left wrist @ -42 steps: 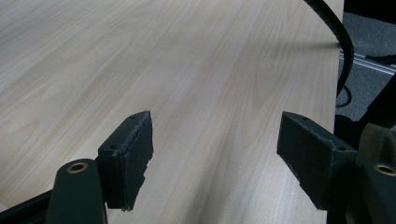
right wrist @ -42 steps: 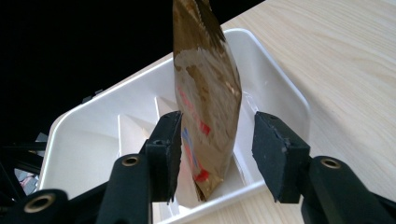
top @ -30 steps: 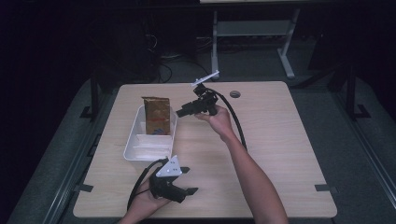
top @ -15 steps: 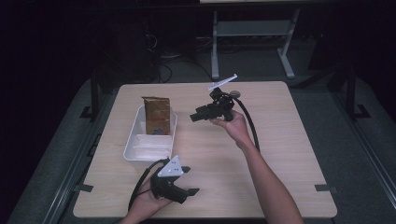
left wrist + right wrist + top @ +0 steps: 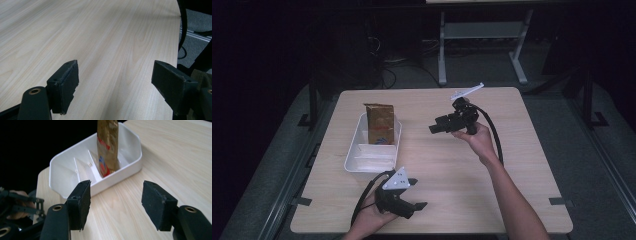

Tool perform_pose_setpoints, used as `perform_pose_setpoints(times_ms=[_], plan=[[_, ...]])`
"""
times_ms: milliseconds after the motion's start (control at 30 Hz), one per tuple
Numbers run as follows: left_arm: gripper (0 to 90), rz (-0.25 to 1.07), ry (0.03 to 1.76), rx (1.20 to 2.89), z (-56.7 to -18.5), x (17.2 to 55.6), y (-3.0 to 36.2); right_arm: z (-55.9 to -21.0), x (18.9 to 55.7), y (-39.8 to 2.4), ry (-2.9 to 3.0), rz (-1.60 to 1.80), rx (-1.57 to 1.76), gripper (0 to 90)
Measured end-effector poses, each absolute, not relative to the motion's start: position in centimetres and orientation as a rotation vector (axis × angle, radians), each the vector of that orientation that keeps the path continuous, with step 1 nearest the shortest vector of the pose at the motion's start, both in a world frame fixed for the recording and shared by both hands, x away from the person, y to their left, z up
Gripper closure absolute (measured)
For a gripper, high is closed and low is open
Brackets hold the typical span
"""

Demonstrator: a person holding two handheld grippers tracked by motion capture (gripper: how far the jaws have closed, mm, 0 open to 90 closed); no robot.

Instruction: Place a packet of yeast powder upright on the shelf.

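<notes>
- Brown paper bag (image 5: 379,124) stands upright in the far compartment of the white divided tray (image 5: 362,162), on the left half of the table (image 5: 512,165); the near compartments hold nothing. In the right gripper view the bag (image 5: 107,147) leans slightly against the tray's end wall, and the tray (image 5: 62,170) shows two thin dividers.
- Left hand-held gripper (image 5: 412,197) rests low at the near edge of the table, just in front of the tray and apart from it. Its jaws stand wide apart, having just been opening, with nothing between them but bare wood.
- Right hand-held gripper (image 5: 434,127) hangs above the middle of the table, right of the tray and well clear of the bag, pointing toward it. Its jaws have just been opening and hold nothing; the tray and bag lie beyond them.
</notes>
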State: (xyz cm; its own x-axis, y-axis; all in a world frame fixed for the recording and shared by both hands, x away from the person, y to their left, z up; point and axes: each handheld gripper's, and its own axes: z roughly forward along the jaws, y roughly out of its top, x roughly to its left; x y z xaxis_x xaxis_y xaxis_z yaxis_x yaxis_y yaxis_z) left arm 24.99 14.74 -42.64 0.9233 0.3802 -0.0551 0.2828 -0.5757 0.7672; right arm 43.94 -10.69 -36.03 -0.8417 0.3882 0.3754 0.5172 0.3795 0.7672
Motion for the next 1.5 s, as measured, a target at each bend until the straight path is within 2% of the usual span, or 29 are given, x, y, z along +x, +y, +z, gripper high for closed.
perform_pose_setpoints(times_ms=[467, 1500], plan=[[20.8, 0.152, 0.47, 2.223, -42.8, 25.1, 14.4, -35.9, 42.4, -14.0, -2.495, -1.474, -0.876, 37.2], [18.8, 0.149, 0.472, 2.237, -43.0, 25.4, 14.2, -38.3, 38.9, -19.5, -2.506, -1.433, -0.968, 33.9]])
